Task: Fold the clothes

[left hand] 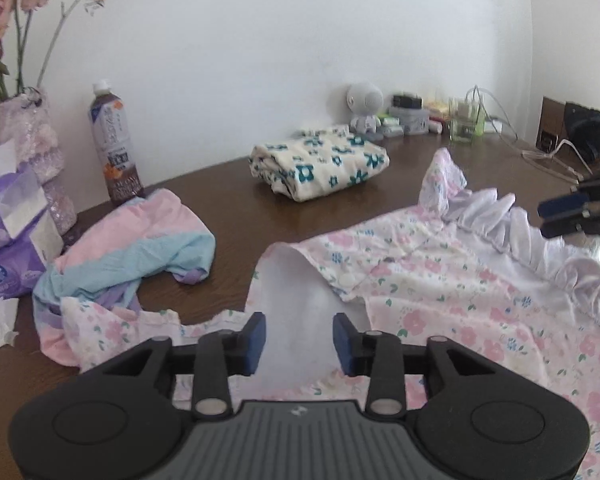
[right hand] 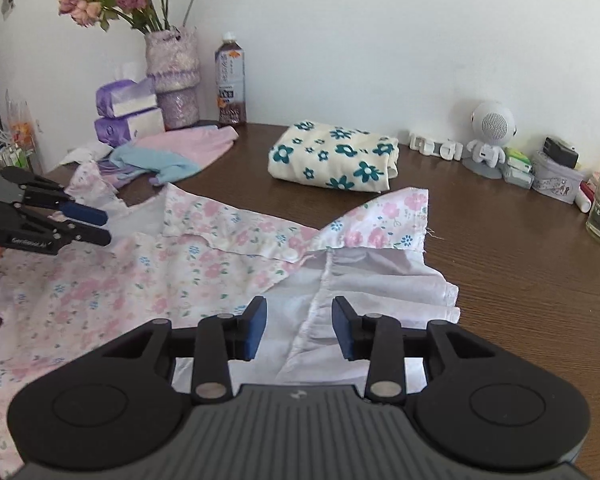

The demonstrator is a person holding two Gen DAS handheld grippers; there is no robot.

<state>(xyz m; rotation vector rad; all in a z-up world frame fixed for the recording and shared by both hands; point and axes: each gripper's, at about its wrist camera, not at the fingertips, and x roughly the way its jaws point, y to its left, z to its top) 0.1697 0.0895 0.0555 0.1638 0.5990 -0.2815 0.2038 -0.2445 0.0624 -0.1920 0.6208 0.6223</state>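
A lived-in room of a home; the brown wooden desk stands against a white wall; along its back edge stand a vase of dried roses, tissue packs, a drink bottle and a small robot figurine; children's clothes lie across the desk.

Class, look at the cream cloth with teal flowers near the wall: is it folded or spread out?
Folded. The cream cloth with teal flowers sits as a compact, thick bundle with layered edges on the table.
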